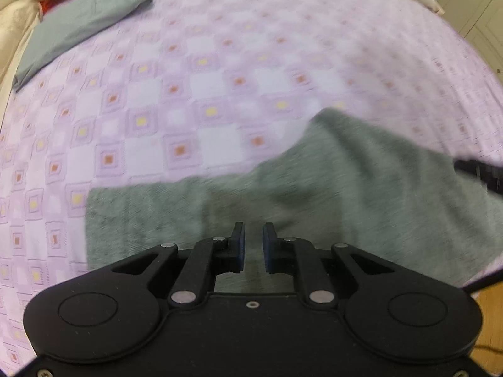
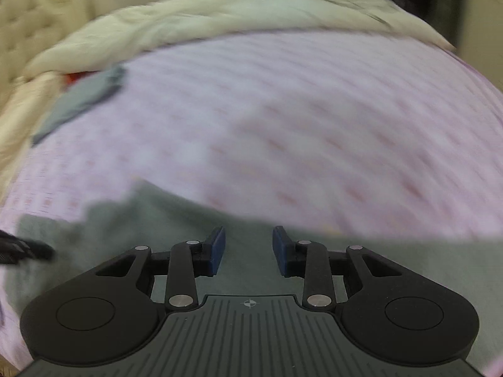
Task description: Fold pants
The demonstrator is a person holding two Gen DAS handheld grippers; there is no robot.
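Two views look down along handheld tools at a bed covered by a pale lilac bedspread (image 1: 220, 72) patterned with squares.

In the left wrist view, the left tool (image 1: 253, 245) tilts steeply downward over grey-green pants (image 1: 345, 188) that lie spread on the near part of the bed. Its blue pads (image 1: 240, 248) stand a narrow gap apart, and only the cloth lying below shows through the gap — nothing is pinched between them. A dark tip of the other tool enters at the right edge, over the pants.

In the right wrist view, heavily blurred, the right tool (image 2: 248, 251) also points down at the pants (image 2: 251, 270), less steeply. Its pads (image 2: 217, 251) stand clearly apart, wider than the left tool's, and hold nothing; the cloth lies beneath them.

Farther off, near the bed's far left corner, a second folded grey garment (image 1: 81, 28) rests on the bedspread beside a cream quilt (image 2: 220, 9) bunched along the far edge.
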